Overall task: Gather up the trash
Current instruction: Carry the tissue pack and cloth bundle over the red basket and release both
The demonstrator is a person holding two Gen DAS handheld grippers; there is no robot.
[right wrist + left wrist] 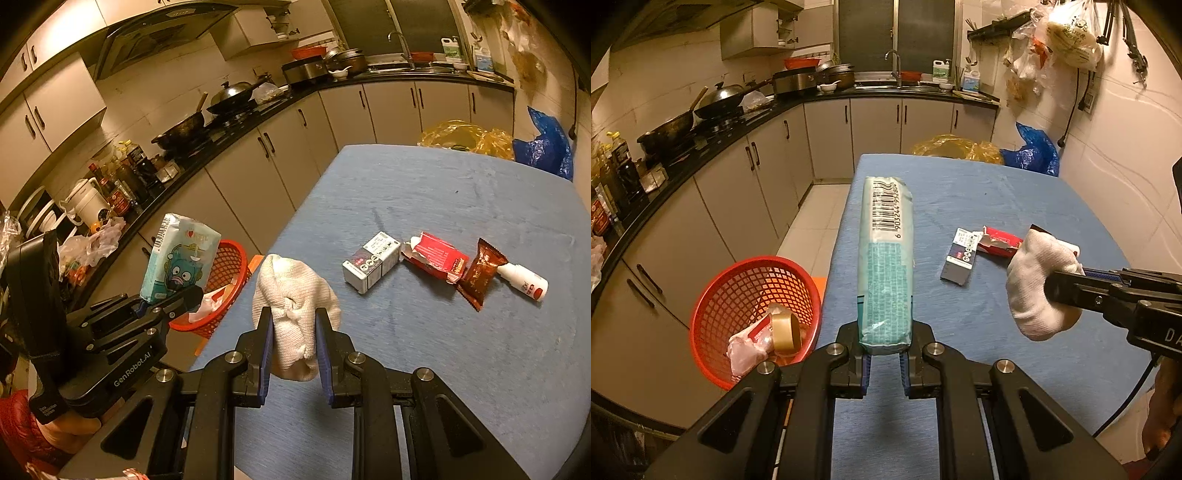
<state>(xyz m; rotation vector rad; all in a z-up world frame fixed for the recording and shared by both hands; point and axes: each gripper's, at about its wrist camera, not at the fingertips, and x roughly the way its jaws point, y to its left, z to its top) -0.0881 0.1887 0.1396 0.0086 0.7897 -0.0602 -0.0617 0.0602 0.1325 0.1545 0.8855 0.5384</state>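
**Both grippers loaded, drop into basket pending**

Step in hand: carry-to-bin. Left gripper is clamped on a teal tissue pack, held by its near end, the rest sticking forward in the air over the table's left side. Right gripper grips a white sock, pinched across the middle, bunched top bulging above the fingers, also lifted off the cloth.

Next move, by judgement: swing the left load left and down over the red basket, then let go; the sock follows. The basket sits below table level just beside the table's left edge, already holding a gold tape roll and a crumpled wrapper. The long pack may catch the rim if it goes in flat; tipping it end-down looks safer.

Room: blue table is mostly bare near the grippers. Farther out lie a grey box, a torn red carton, a brown snack packet and a white bottle, near together, some touching. Free floor between table and cabinets.
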